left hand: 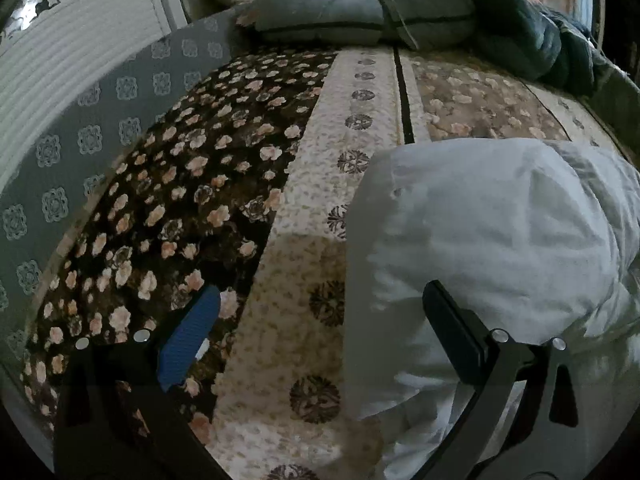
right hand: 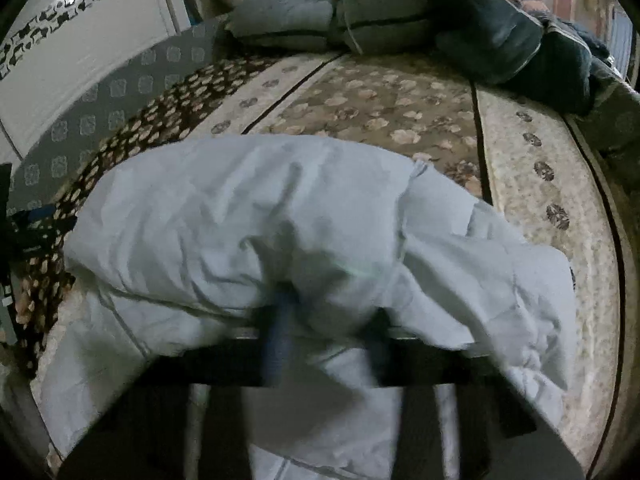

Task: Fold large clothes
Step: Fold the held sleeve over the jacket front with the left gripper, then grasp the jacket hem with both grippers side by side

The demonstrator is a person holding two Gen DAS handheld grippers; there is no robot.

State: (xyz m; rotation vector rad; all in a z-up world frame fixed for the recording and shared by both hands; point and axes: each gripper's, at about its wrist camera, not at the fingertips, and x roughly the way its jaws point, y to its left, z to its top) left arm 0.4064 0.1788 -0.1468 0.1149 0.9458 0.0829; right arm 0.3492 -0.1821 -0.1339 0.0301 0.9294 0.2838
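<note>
A large white garment lies crumpled on the floral bedspread. My right gripper sits at the garment's near side with a bunched fold between its blue pad and its dark finger; it is shut on the cloth, though the view is blurred. In the left wrist view the same white garment fills the right half. My left gripper is open wide, its blue pad over the dark flowered cloth and its black finger over the garment's edge, gripping nothing.
Grey and dark pillows and folded bedding are piled at the bed's far end. A white louvred cabinet and a grey patterned panel stand along the left side of the bed. The bedspread stretches bare between garment and pillows.
</note>
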